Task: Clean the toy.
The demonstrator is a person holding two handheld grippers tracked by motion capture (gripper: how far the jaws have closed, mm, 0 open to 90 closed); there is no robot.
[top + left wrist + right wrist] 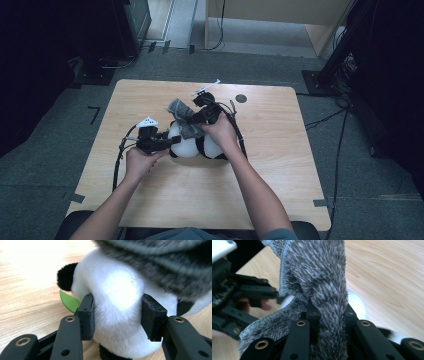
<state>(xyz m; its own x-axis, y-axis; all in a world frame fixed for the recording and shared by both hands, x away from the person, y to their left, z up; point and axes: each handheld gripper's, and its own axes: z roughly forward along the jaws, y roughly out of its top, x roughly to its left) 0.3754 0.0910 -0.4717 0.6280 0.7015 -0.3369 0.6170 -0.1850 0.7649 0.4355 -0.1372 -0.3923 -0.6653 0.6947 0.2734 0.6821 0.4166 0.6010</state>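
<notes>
From above, the toy panda (192, 145) lies mid-table (280, 165), its length running left to right, head toward the left tongs (172, 142), while the right tongs (192, 120) hold the grey cloth (184, 120) over it. In the left gripper view, the left tongs (117, 315) are clenched on the panda's white head (117, 297), beside a green leaf (68, 301). In the right gripper view, the right tongs (329, 315) pinch the cloth (317, 277), which runs up from them.

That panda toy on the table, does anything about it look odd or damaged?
Nothing looks damaged. The panda toy lies on its side, squeezed by the left hand-held gripper, while the right hand-held gripper pinches a grey fuzzy cloth over it.
</notes>
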